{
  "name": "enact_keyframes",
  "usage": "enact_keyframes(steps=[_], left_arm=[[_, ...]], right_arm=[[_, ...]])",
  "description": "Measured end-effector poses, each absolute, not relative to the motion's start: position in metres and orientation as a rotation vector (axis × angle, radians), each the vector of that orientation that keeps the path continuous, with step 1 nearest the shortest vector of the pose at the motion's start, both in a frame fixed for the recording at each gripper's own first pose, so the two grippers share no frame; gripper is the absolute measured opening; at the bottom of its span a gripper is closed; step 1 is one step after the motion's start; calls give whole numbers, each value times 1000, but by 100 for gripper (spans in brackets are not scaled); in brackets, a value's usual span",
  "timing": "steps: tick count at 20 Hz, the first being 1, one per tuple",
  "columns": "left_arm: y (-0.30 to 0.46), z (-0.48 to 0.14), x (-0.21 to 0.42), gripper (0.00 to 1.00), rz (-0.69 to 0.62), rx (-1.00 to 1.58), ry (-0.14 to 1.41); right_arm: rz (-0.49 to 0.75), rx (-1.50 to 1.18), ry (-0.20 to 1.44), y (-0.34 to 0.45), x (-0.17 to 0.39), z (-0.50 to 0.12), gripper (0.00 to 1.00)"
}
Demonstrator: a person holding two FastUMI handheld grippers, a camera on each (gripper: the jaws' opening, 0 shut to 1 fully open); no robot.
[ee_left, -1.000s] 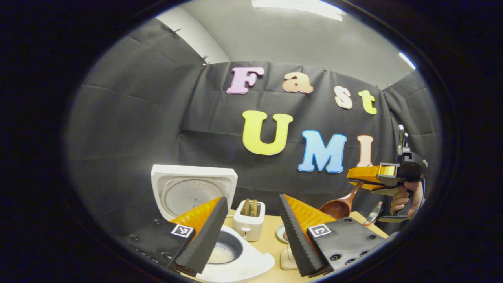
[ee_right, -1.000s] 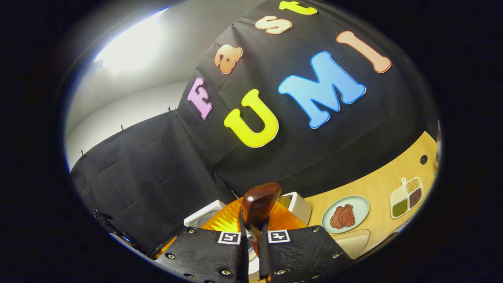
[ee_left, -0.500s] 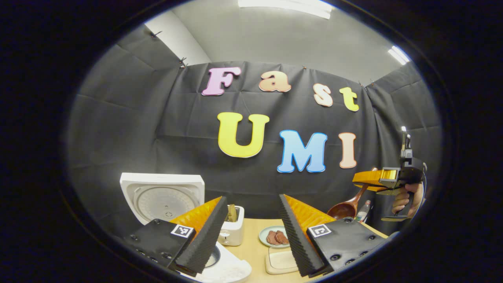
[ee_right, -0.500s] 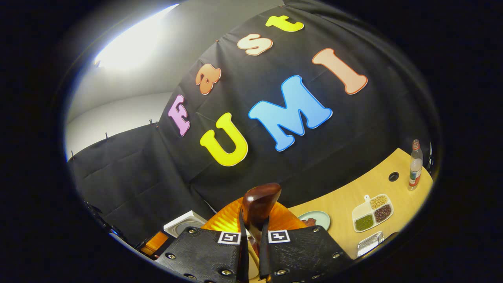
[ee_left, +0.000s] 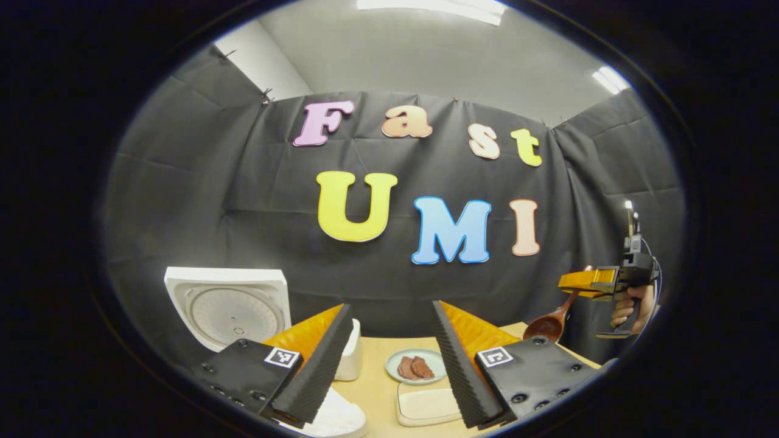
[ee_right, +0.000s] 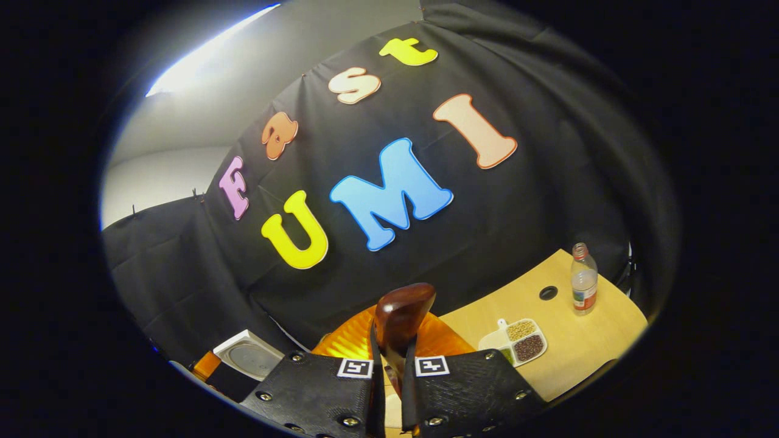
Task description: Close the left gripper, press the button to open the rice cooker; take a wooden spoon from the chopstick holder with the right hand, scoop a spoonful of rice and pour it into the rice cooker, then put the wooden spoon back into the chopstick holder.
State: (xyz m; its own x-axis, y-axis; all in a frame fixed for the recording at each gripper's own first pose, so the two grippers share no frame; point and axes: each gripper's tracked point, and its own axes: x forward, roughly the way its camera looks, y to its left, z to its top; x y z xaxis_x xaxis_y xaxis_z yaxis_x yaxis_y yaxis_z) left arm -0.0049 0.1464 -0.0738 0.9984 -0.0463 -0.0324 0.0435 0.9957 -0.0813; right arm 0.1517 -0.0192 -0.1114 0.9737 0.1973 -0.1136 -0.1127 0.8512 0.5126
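Fingers of the right gripper (ee_right: 389, 377) squeeze one wooden spoon (ee_right: 398, 322) at bottom middle. Left gripper (ee_left: 389, 365) fingers are wide apart, holding nothing. One rice cooker (ee_left: 228, 307) sits lower left, lid up

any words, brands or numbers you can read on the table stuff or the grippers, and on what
Bottle label: too small to read.
Square tags on left gripper and right gripper: patterns, no words.
Rice cooker lid, wooden spoon: no text visible.

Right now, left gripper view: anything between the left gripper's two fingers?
Yes. In the left gripper view, a plate of meat and a pale rectangular dish lie on the table beyond the open left gripper.
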Motion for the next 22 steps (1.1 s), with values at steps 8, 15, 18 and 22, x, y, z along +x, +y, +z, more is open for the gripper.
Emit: enact_keyframes(steps=[8, 15, 18, 22], left_arm=[[119, -69, 0, 92, -73, -96, 46], [91, -53, 11, 92, -104, -63, 39], [89, -54, 10, 89, -101, -56, 54], [94, -59, 6, 91, -73, -36, 76]], right_arm=[[38, 499, 221, -71, 155, -158, 11], [-9, 459, 301, -77, 157, -214, 11], [-23, 413, 339, -78, 157, -237, 11], [-42, 386, 394, -73, 159, -268, 11]])
